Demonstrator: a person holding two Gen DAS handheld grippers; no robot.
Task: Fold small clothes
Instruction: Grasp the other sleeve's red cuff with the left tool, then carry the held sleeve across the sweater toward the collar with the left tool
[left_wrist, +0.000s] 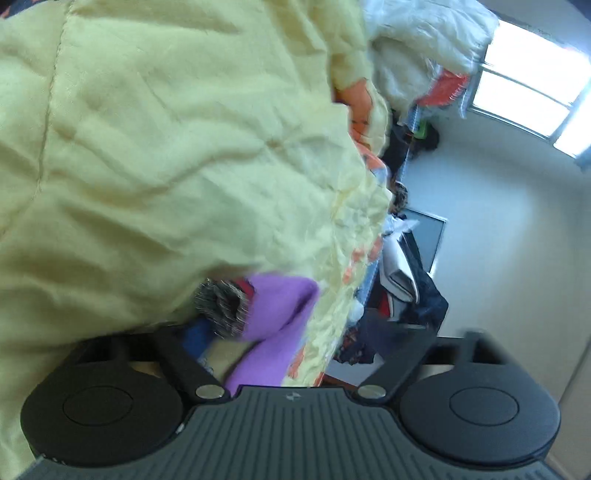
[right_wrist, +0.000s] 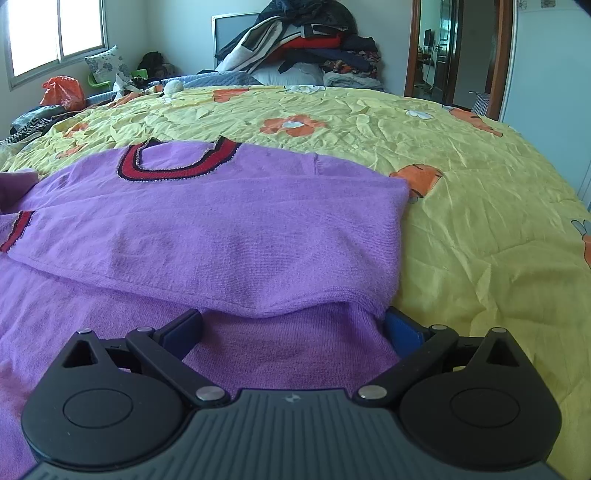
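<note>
Purple sweater (right_wrist: 207, 236) lay half-folded on the yellow bedspread (right_wrist: 480, 184). It looked soft, floppy, light, so I'd pinch the hem edge. Right gripper (right_wrist: 291, 328) sat wide open; the left gripper's (left_wrist: 295, 343) fingertips were buried, couldn't tell.

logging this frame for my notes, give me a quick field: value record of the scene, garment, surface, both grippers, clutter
garment: purple sweater, red and dark striped neckline, lying flat, one sleeve folded across the body
surface: yellow floral bedspread
right gripper: jaws open, straddling the sweater's near edge
left gripper: links spread, fingertips hidden by yellow cloth; view tilted and blurred
clutter: clothes pile at the bed's far end, orange bag under the window
</note>
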